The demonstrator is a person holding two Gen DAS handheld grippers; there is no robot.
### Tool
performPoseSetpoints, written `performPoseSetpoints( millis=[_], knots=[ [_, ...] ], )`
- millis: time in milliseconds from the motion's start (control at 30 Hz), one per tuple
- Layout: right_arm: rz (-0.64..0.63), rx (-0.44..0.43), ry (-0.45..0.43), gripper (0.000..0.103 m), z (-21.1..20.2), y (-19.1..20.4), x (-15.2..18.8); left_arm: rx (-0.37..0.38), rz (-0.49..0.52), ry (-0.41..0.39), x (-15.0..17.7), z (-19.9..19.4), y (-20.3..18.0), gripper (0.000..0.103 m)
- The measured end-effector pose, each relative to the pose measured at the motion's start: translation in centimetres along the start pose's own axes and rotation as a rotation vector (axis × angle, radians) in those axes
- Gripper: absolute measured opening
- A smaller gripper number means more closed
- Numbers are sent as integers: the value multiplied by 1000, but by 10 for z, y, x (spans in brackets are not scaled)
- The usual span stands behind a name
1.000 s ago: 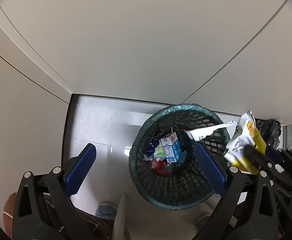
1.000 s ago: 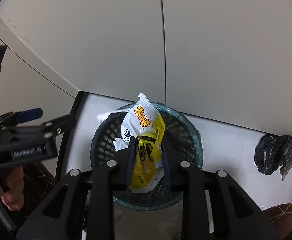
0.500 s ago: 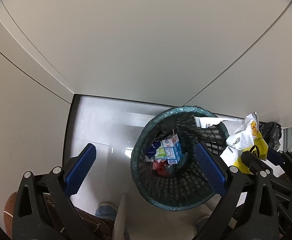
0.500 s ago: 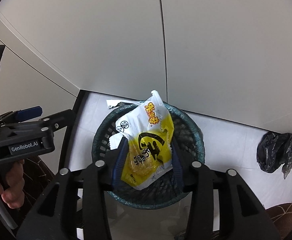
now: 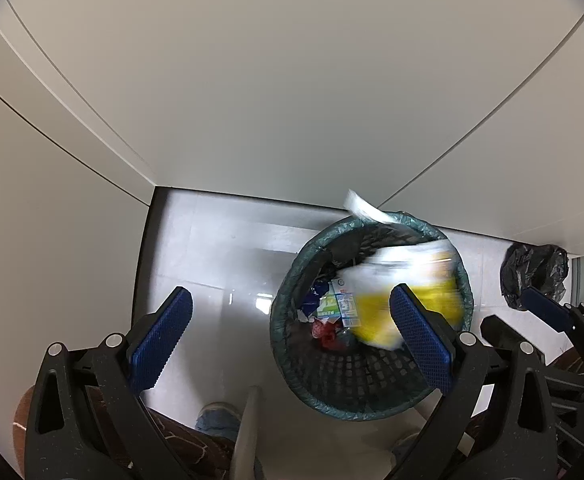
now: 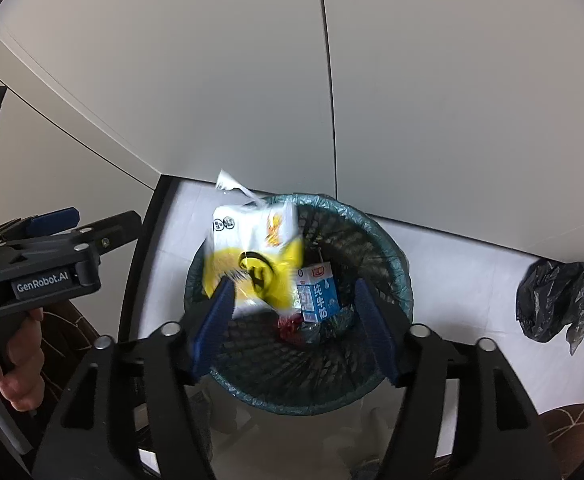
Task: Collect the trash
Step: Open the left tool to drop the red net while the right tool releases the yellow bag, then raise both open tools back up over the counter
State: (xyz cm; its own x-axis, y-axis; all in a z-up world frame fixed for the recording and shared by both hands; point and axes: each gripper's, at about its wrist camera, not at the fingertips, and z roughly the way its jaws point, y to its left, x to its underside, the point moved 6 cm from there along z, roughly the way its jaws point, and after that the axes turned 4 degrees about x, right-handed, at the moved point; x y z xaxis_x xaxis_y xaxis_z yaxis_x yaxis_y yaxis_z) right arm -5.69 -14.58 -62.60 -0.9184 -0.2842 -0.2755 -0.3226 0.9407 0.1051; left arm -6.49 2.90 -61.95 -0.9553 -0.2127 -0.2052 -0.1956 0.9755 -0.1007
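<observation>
Snack wrapper (image 6: pixel 254 258), yellow and white, motion-blurred, loose over the mouth of the dark mesh wastebasket (image 6: pixel 388 254), at about 10 o'clock of the rim in the right wrist view. In the left wrist view, same wrapper (image 5: pixel 408 292) smeared across the basket's (image 5: pixel 292 280) 3 o'clock half, partly behind the blue pad. Right gripper (image 6: pixel 292 326) spread wide above the basket, pads apart at either side of the opening, nothing between them. Left gripper (image 5: pixel 290 336) likewise wide open and empty, near pad at 9 o'clock over the pale floor (image 5: pixel 212 248), other pad over the basket. Inside the basket: blue-and-white milk carton (image 6: pixel 318 294), upright near centre, plus red scraps (image 6: pixel 290 324) at the bottom. Crumpled black bag (image 6: pixel 558 300) on the floor at 3 o'clock, well apart from the basket. Bare hand (image 6: pixel 14 364) on the left gripper's handle at 9 o'clock.
</observation>
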Motion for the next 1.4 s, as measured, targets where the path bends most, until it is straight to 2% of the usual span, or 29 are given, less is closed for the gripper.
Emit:
performPoseSetpoints(
  millis=[267, 433, 533, 667, 967, 1100, 1400],
  knots=[
    [3, 21, -7, 76, 0, -1, -2, 4, 5, 14, -1, 3, 1, 97],
    [16, 78, -53, 85, -11, -12, -3, 13, 0, 8, 0, 3, 1, 97],
    [61, 109, -72, 87, -27, -30, 1, 21, 10, -9, 2, -4, -4, 97],
    [97, 134, -139, 89, -69, -46, -1, 40, 32, -22, 5, -23, -14, 97],
    [106, 155, -302, 90, -176, -60, -10, 102, 75, -117, 3, -117, -48, 97],
    [130, 124, -364, 90, -226, -66, -15, 119, 78, -177, -2, -171, -57, 97],
    [103, 130, -513, 90, -337, -68, -34, 139, 88, -320, -20, -292, -74, 97]
  ],
)
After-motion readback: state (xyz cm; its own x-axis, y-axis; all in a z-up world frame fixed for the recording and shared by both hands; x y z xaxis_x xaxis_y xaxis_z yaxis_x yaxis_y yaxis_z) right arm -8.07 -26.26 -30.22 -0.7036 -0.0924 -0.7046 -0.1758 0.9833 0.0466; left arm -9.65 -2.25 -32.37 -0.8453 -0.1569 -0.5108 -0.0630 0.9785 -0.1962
